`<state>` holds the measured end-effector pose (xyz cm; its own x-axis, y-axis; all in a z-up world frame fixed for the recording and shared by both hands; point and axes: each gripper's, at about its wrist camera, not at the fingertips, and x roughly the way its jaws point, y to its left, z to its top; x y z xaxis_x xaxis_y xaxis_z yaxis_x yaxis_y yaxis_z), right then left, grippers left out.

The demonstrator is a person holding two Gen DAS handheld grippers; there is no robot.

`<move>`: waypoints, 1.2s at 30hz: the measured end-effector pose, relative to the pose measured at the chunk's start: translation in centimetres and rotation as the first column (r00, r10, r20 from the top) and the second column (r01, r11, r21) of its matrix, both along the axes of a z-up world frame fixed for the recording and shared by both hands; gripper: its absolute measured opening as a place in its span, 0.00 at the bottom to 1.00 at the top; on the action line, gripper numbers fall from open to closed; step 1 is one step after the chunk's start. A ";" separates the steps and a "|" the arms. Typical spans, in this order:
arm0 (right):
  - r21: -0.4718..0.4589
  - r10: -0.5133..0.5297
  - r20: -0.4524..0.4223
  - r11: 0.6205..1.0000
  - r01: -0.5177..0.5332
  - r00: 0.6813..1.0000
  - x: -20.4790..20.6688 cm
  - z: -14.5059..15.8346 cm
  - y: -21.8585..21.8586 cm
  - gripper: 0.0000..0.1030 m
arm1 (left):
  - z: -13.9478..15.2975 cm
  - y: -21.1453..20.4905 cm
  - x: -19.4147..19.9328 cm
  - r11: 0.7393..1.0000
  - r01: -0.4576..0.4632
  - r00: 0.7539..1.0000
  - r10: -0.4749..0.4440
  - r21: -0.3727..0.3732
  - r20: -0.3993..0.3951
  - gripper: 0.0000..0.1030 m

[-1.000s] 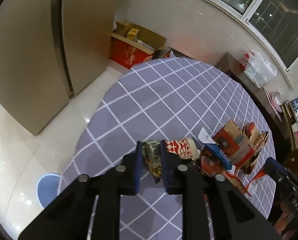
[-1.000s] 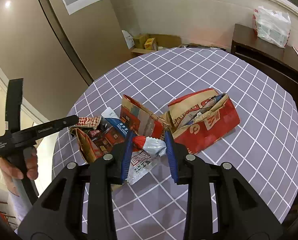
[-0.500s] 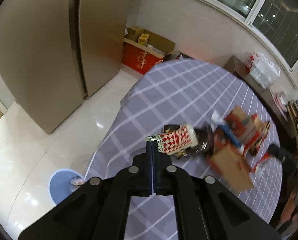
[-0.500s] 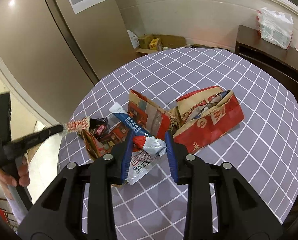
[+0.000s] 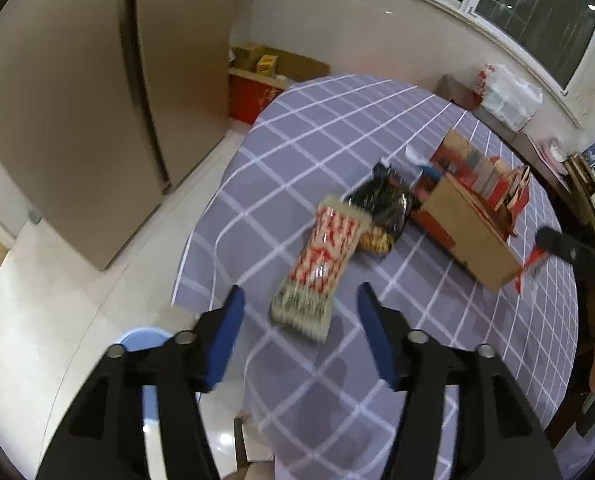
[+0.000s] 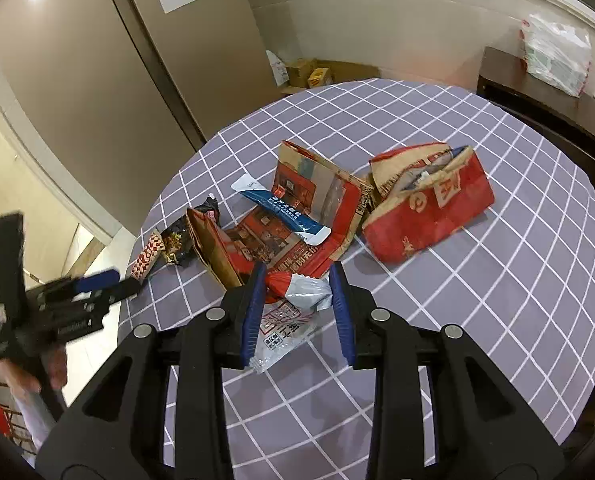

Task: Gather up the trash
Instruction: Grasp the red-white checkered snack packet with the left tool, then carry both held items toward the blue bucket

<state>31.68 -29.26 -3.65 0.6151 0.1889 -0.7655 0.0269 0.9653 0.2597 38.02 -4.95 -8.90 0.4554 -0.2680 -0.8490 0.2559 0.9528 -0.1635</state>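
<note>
My left gripper (image 5: 297, 300) is open near the table's left edge. A red-and-white checked snack wrapper (image 5: 317, 272) lies on the cloth just beyond its fingertips, free of the jaws; it also shows in the right wrist view (image 6: 147, 256). A black wrapper (image 5: 385, 204) lies behind it. My right gripper (image 6: 297, 280) is open, its jaws either side of a red-and-silver wrapper (image 6: 293, 304) on the table. A flattened red paper bag (image 6: 289, 224) with a blue-and-white wrapper (image 6: 281, 210) on it and a crumpled red bag (image 6: 425, 204) lie beyond.
The round table (image 6: 497, 300) has a grey checked cloth. A light blue bin (image 5: 145, 364) stands on the floor below the table's left edge. A tall cabinet (image 5: 77, 92) is at the left. Cardboard boxes (image 5: 265, 72) and a dark sideboard (image 6: 537, 100) stand beyond the table.
My left gripper, shut on the checked wrapper half a second ago, has opened and the wrapper now lies on the table near the edge. My right gripper has stayed around the silver wrapper.
</note>
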 end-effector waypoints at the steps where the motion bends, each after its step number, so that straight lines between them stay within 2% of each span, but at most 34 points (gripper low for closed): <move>1: 0.001 -0.004 -0.001 1.000 0.004 1.000 -0.1 0.0 -0.1 0.31 | -0.2 -0.2 0.5 1.000 -0.005 1.000 0.005 0.018 -0.004 0.59; 5: -0.007 -0.020 -0.015 1.000 0.020 1.000 -0.3 -0.2 -0.5 0.31 | -1.1 -1.3 2.1 0.997 0.000 1.000 0.000 0.083 0.001 0.60; 7: -0.008 -0.030 -0.027 1.000 0.030 0.999 -0.4 -0.5 -0.7 0.31 | -1.2 -1.3 2.2 0.996 -0.002 1.000 0.002 0.095 0.002 0.56; 10: -0.008 -0.035 -0.035 0.999 0.035 0.999 -0.5 -0.8 -0.8 0.31 | -0.8 -0.6 1.8 0.992 -0.019 1.000 0.016 0.124 0.021 0.30; 11: -0.007 -0.032 -0.036 0.999 0.032 0.999 -0.5 -0.8 -0.6 0.31 | -0.7 0.0 1.7 0.990 -0.031 0.999 0.027 0.138 0.027 0.18; 13: -0.008 -0.025 -0.031 1.000 0.025 0.999 -0.7 -0.7 -0.4 0.31 | -0.5 1.2 1.5 0.995 -0.032 0.999 0.032 0.099 0.000 0.17; 16: -0.006 -0.007 -0.016 1.000 0.007 1.000 -0.9 -0.2 0.3 0.31 | -0.4 1.9 0.8 0.992 -0.055 0.998 0.054 0.116 0.015 0.16; 19: -0.009 0.012 -0.001 1.000 -0.012 1.000 -1.2 0.3 1.2 0.31 | -0.3 2.9 0.2 0.994 -0.068 0.998 0.067 0.090 0.008 0.16; 25: -0.012 0.071 0.009 0.997 -0.071 0.997 -1.1 0.7 3.6 0.31 | -0.1 4.6 -1.1 0.991 -0.098 0.995 0.097 0.094 0.013 0.16; 36: -0.010 0.232 -0.011 0.973 -0.232 0.973 0.3 -0.1 11.6 0.31 | -0.2 10.5 -3.9 0.975 -0.203 0.979 0.203 0.091 0.010 0.16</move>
<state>31.96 -17.71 -3.71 0.5483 0.3169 -0.7739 -0.1959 0.9484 0.2495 34.16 5.50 -9.07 0.4929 -0.0915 -0.8653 0.0557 0.9957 -0.0735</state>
